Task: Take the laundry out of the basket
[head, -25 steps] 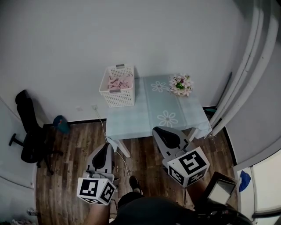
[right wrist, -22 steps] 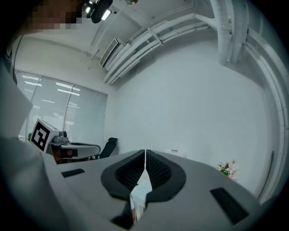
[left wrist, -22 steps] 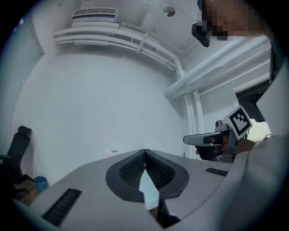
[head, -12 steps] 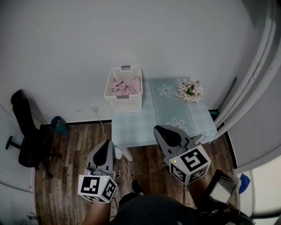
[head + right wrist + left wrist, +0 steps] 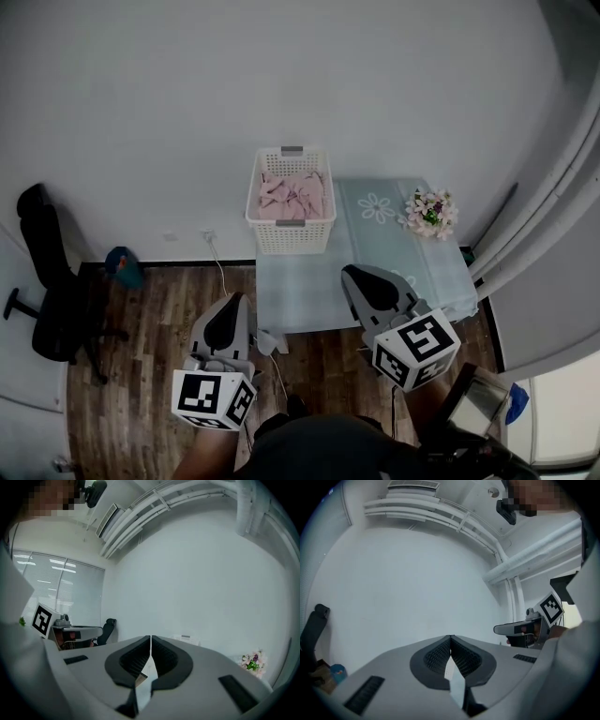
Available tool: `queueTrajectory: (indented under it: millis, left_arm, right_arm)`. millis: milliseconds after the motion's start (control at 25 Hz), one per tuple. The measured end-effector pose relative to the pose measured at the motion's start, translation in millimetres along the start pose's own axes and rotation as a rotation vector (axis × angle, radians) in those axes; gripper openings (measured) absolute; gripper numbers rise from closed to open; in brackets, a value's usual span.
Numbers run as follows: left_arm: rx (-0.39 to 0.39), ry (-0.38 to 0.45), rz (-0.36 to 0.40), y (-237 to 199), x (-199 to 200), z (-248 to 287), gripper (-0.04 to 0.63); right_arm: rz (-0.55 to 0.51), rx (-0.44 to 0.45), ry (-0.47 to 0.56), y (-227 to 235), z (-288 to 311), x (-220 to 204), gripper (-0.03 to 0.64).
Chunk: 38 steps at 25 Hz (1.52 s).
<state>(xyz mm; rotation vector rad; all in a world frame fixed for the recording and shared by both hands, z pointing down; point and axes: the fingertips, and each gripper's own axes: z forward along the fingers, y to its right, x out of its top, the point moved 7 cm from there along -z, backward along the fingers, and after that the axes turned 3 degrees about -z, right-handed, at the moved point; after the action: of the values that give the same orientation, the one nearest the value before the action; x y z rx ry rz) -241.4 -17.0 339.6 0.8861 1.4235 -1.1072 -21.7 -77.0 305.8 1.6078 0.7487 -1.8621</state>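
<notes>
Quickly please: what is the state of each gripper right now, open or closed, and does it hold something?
Left gripper: closed, holding nothing.
Right gripper: closed, holding nothing.

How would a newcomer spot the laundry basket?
Find the small table with the pale floral cloth. The laundry basket stands on its far left corner: white, latticed, holding pink laundry, unlike the flower bouquet at the right.
</notes>
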Motion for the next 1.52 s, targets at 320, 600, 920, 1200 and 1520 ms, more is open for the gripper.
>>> queueTrajectory:
  millis: [320, 600, 920, 1200, 1520]
  left_arm:
    - [-0.029, -0.009, -0.030, -31.0, -6.6, 38.1, 0.009]
    - [-0.036, -0.040, -0.024, -39.9, -7.6, 78.3, 0.009]
    - [-0.004, -0.046, 0.034, -38.5, 8.2, 152.7, 0.009]
    - [0.075, -0.075, 0.057, -29.9, 13.4, 223.8, 0.009]
    - [0.120, -0.124, 0.056, -33.9, 12.9, 269.7, 0.009]
  right_arm:
    - [-0.023, -0.013, -0.023, 6.2, 40.2, 3.3, 0.018]
    - [-0.010, 0.000, -0.014, 42.1, 73.8, 4.5, 0.018]
    - [-0.050, 0.075, 0.005, 104.9, 118.9, 12.2, 0.018]
    - [-0.098, 0.183, 0.010, 173.3, 157.4, 18.8, 0.021]
    - [-0.204, 0.394, -0.070, 210.3, 228.6, 1.5, 0.199]
